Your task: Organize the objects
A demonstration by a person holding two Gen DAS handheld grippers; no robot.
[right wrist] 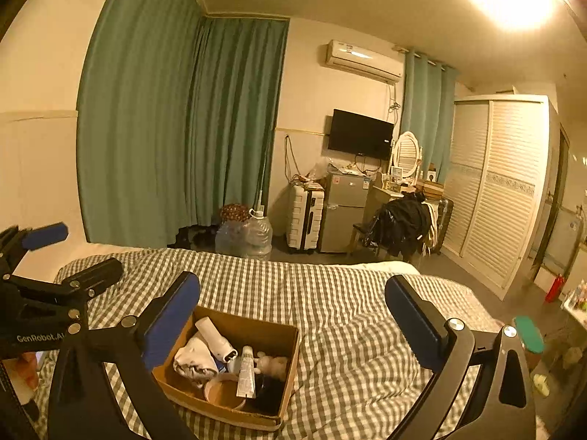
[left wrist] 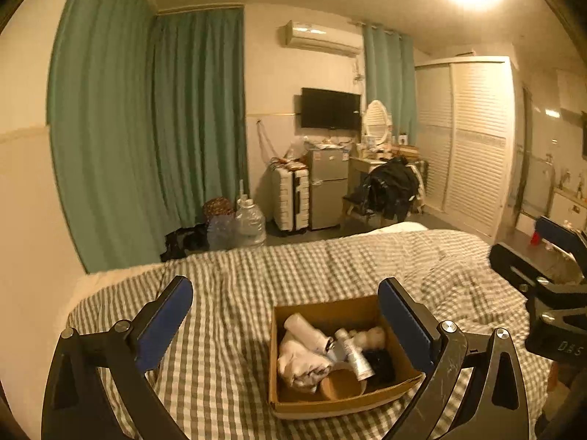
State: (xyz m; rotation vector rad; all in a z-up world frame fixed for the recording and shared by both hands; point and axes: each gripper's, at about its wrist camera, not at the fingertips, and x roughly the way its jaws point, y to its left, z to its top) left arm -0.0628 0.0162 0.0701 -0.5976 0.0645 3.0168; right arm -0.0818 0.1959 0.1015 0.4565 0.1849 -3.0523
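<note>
An open cardboard box (left wrist: 330, 308) (right wrist: 264, 333) sits on the bed's checked duvet (left wrist: 234, 330). In it lie a white bottle (left wrist: 304, 330) (right wrist: 216, 337), a white cloth (left wrist: 297, 363), a white tube (left wrist: 354, 354) (right wrist: 246, 370), a pale plush toy (left wrist: 370, 335), a black item (left wrist: 381, 365) and a round brown piece (left wrist: 343, 385). My left gripper (left wrist: 284, 289) (right wrist: 82, 251) hovers open above the box's left side, with nothing between its blue pads. My right gripper (right wrist: 293, 286) (left wrist: 528, 242) is open and empty too, over the box's right side.
Past the foot of the bed stand water jugs (left wrist: 249, 223), a white suitcase (left wrist: 290, 198), a small fridge (left wrist: 328, 187) and a chair draped with black clothes (left wrist: 392, 187). A louvred wardrobe (left wrist: 473, 139) fills the right wall and green curtains (left wrist: 146, 128) the left.
</note>
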